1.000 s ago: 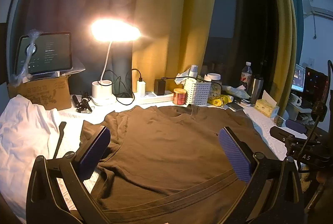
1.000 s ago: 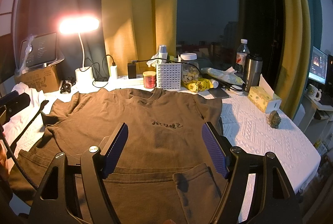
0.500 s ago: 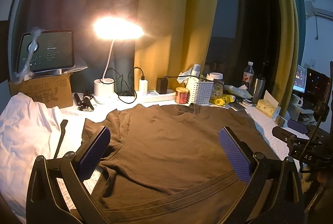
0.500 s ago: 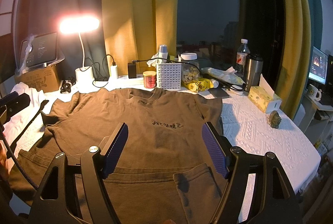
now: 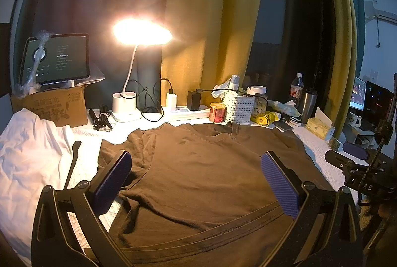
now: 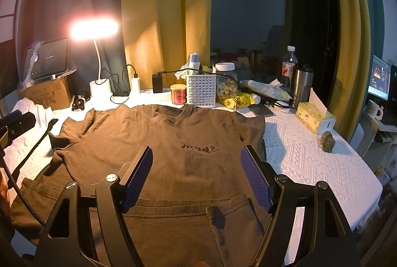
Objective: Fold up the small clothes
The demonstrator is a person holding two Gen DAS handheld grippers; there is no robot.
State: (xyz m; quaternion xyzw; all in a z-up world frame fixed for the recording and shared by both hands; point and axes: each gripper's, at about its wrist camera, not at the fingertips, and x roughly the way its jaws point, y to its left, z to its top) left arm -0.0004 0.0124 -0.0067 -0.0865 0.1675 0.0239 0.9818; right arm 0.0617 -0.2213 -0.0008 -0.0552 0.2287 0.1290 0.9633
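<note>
**Both grippers wide, nothing held, shirt flat and unfolded**

Left gripper (image 5: 196, 182) hovers over the brown cotton T-shirt (image 5: 198, 175) with jaws wide apart, nothing between the purple ribbed pads (image 5: 113, 183). Right gripper (image 6: 196, 179) same: spread wide, empty, above the shirt's lower chest. Compared with a second ago, almost no change: my left view has shifted slightly, lamp and tablet sit a touch lower, shirt lies the same. Right view identical. So I judge no fold has started; I'm lining up for a first grasp.

Shirt lies face up, collar toward the far clutter, black embroidered lettering (image 6: 199, 147) on the chest. Left sleeve is rumpled; the near right hem corner is flipped over in the right view.

Surface: white textured table cover (image 6: 310, 150). White crumpled cloth (image 5: 27, 150) at far left, beside the shirt. Back edge: lit white desk lamp (image 5: 141, 31), tablet on a cardboard box (image 5: 53, 108), white slotted basket (image 6: 201, 89), red tin (image 6: 178, 93), steel tumbler (image 6: 301, 85), yellow tissue box (image 6: 314, 119). Mustard curtains, dark window behind.
</note>
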